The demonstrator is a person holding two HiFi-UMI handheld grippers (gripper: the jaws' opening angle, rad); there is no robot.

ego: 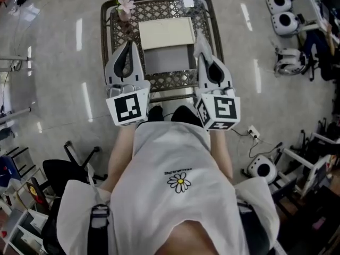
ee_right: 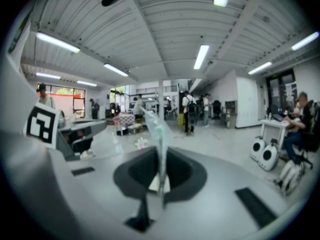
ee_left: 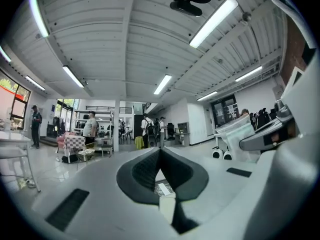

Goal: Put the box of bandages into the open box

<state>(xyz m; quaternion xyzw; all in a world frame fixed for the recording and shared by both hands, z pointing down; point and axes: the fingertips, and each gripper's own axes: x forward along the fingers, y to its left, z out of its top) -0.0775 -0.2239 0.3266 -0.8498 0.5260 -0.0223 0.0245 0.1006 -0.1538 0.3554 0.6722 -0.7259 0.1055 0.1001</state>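
On the wire-mesh table (ego: 159, 9) lies a cream panel (ego: 166, 32) with a grey rectangle (ego: 167, 60) just in front of it; together they look like an open box with its lid folded back. No box of bandages can be made out. My left gripper (ego: 127, 45) is held level over the table's left side, jaws shut with nothing between them (ee_left: 160, 153). My right gripper (ego: 201, 40) hangs over the table's right side, shut on a thin, pale, see-through plastic piece (ee_right: 156, 126) that sticks out past the jaws.
A small vase of pink flowers (ego: 125, 5) stands at the table's far left corner. The person's white shirt fills the lower head view. White round-eyed robot units (ego: 281, 12) and a cabled one (ego: 262, 169) stand on the floor at right. A black chair (ego: 64, 171) stands at left.
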